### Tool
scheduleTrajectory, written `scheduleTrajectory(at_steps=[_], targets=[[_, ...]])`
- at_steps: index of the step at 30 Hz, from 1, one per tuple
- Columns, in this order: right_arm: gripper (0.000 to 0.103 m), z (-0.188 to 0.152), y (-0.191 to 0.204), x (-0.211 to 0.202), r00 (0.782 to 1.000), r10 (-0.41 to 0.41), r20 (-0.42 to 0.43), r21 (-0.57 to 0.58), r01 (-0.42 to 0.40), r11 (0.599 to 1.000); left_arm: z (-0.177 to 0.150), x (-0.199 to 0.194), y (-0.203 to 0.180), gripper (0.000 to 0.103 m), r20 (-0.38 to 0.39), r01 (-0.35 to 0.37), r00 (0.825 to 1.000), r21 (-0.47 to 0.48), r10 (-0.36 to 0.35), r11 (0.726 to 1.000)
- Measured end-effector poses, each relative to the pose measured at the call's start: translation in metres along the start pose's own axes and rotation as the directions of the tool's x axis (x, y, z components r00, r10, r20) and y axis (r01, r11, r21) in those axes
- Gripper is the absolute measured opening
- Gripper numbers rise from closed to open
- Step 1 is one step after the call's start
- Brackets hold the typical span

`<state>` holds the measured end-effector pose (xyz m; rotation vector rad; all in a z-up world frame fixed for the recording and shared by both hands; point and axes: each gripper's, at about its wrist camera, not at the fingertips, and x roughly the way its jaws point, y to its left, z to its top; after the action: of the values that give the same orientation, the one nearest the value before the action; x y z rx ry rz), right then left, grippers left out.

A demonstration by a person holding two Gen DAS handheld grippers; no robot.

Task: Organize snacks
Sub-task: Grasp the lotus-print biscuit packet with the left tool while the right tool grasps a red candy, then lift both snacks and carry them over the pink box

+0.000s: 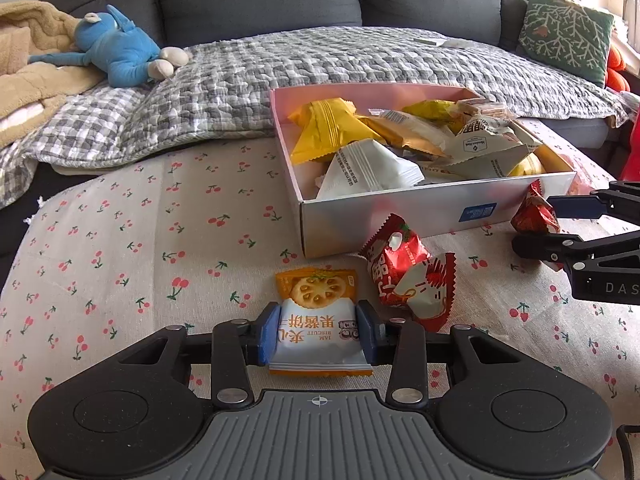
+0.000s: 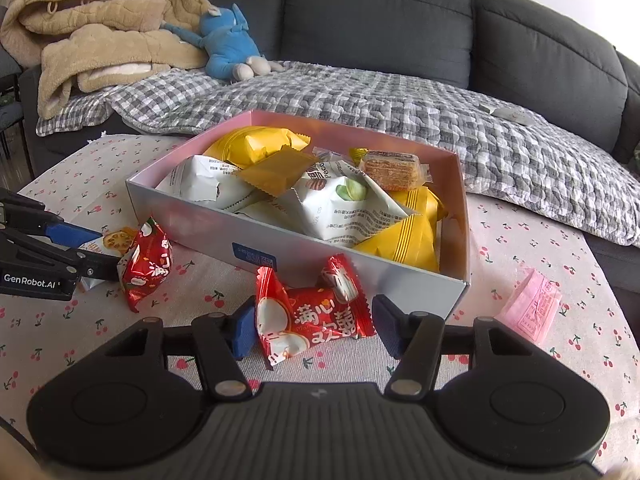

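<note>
L hand-held gripper (image 1: 318, 330): blue pads pressed on both sides of a jam biscuit pack (image 1: 318, 322), white/orange wrapper, clamped on it; pack lies on the cherry-print desk (image 1: 120, 248).

R hand-held gripper (image 2: 314, 330): fingers apart, wide. A red snack pack (image 2: 310, 316) sits between them; L pad touches or nearly touches its edge, R pad is clear of it. Not gripped.

Snack box (image 2: 360, 272), pink inside, white outside, is just ahead of the R gripper and ahead-right of the L one, on the desk.

Count:
- red packs outside box: 3 in L view. 2 lie overlapping just right of the L gripper (image 1: 408, 276); 1 is the pack at the R gripper.
- jam biscuit packs: 1.
- pink packet (image 2: 530, 306): 1, on the desk right of the R gripper, apart from the box.
- in box: approx. 3 yellow packs (image 2: 260, 144), 2–3 white ones (image 2: 344, 208), 1 tan flat pack (image 2: 276, 174), 1 clear-wrapped wafer (image 2: 392, 170); heaped, so exact nos. can't be told.
</note>
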<state>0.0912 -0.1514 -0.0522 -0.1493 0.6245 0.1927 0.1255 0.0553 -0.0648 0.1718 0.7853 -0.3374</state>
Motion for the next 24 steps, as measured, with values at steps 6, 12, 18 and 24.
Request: scheduleTrajectory(at_steps=[6,12,18,24], targets=[[0.043,0.000,-0.001,-0.004,1.000,0.024,0.001,0.013,-0.024,1.000,0.000,-0.005,0.001,0.037,-0.029,0.005,1.000,-0.037,-0.006,0.999],[0.042,0.001,0.001,-0.006,0.999,0.045,-0.003,0.008,-0.045,0.999,0.000,-0.011,-0.002,0.037,-0.035,0.018,0.999,-0.046,-0.020,0.999],[0.041,0.004,-0.001,-0.006,0.998,0.068,-0.018,0.030,-0.067,0.997,0.002,-0.020,-0.010,0.037,-0.030,0.010,0.999,-0.008,-0.010,1.000],[0.040,0.008,-0.007,-0.009,0.996,0.079,-0.035,0.075,-0.076,0.994,0.005,-0.031,-0.012,0.037,-0.024,0.016,1.000,-0.010,-0.016,1.000]])
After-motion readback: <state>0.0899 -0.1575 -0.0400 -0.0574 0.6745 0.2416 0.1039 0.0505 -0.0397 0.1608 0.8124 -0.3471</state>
